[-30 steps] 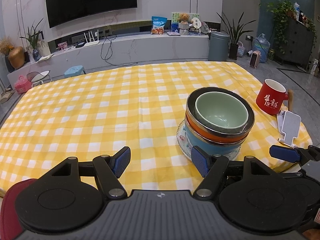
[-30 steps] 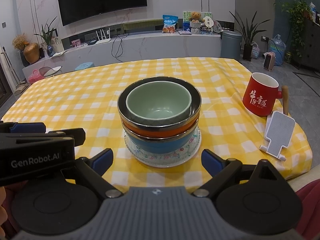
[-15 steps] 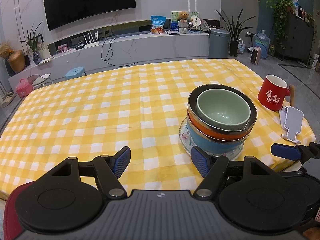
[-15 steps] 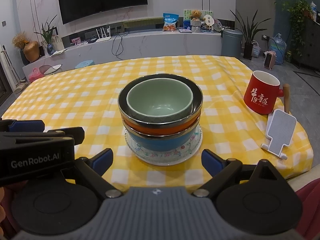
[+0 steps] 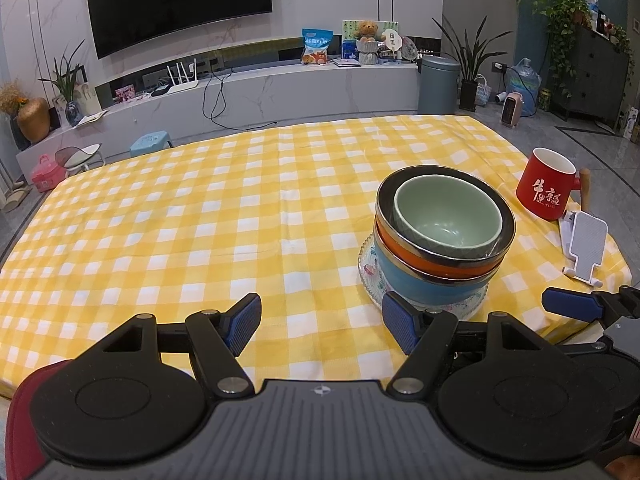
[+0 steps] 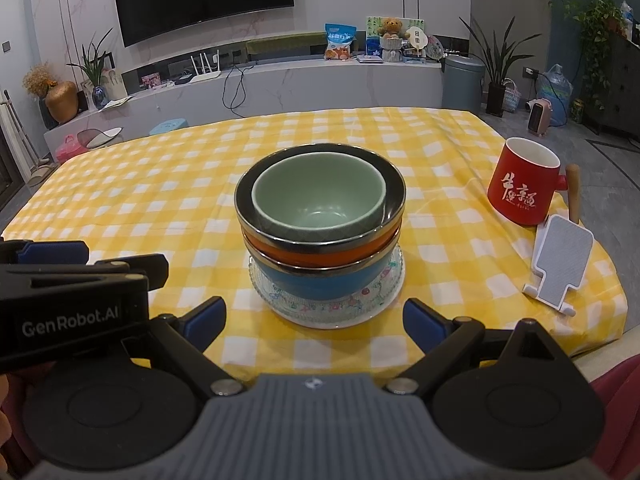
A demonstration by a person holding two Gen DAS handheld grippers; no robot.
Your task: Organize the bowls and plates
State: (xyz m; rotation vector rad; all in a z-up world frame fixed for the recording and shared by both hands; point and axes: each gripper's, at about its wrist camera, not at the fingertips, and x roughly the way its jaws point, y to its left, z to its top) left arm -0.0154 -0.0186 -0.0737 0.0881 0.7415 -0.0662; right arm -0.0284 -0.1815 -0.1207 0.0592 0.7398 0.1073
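A stack stands on the yellow checked tablecloth: a pale green bowl (image 6: 320,196) nested in an orange steel-rimmed bowl (image 6: 320,254), that in a blue bowl (image 6: 316,284), all on a patterned glass plate (image 6: 332,312). In the left wrist view the green bowl (image 5: 446,216) and its stack sit right of centre on the plate (image 5: 370,270). My left gripper (image 5: 322,322) is open and empty, near the table's front edge, left of the stack. My right gripper (image 6: 314,320) is open and empty, just in front of the plate, apart from it.
A red mug (image 6: 522,186) with a wooden handle stands at the table's right edge, a white phone stand (image 6: 560,260) in front of it. The left gripper's body (image 6: 72,300) fills the lower left of the right wrist view. Cloth (image 5: 200,220) spreads left and behind.
Both grippers have drawn back slightly toward the table's front edge and risen a little; the stack looks marginally farther away. Jaws stayed open; nothing on the table moved.
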